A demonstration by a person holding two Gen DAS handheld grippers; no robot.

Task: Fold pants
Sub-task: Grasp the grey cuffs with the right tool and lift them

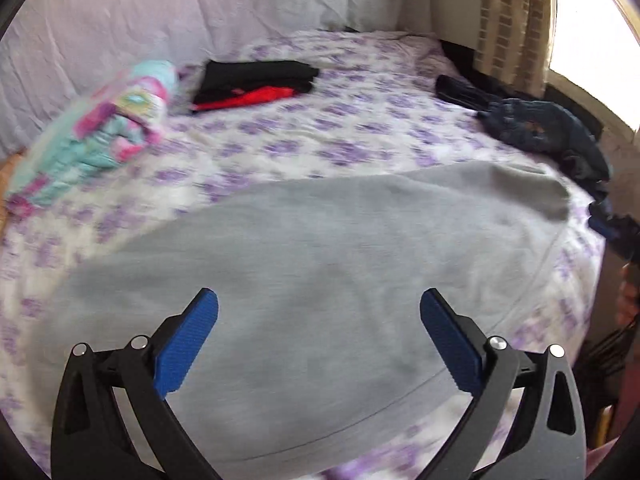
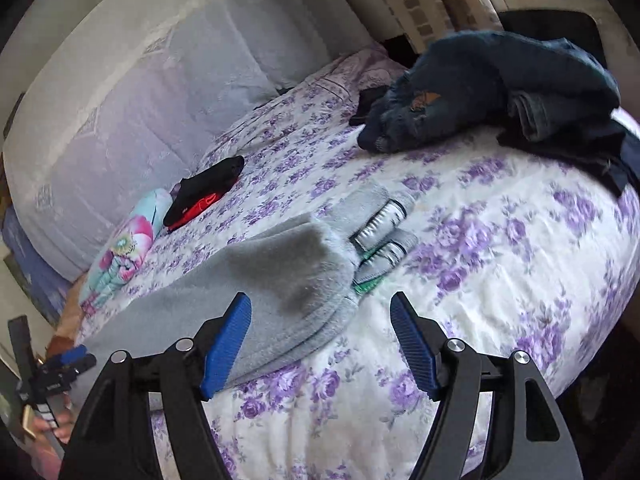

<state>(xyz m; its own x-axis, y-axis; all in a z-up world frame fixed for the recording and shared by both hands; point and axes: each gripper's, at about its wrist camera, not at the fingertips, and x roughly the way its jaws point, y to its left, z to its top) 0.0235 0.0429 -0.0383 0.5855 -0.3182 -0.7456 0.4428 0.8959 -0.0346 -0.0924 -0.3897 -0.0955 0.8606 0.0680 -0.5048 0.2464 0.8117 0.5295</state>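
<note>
Both wide open, gripping nothing: left gripper (image 1: 319, 312) over grey pants (image 1: 304, 280), right gripper (image 2: 321, 316) at their folded end (image 2: 288, 272), probably lining up another fold. Spread flat on floral bedspread (image 2: 500, 248); jeans pile (image 2: 480, 84) further back.

I am viewing the pants (image 1: 304, 280) lying on the bed (image 1: 360, 136), directly ahead of the left gripper (image 1: 319, 340). A folded garment (image 1: 256, 80) is lying behind them, a rolled blanket (image 1: 112, 128) at far left, and a clothes pile (image 1: 552, 132) at far right.
</note>
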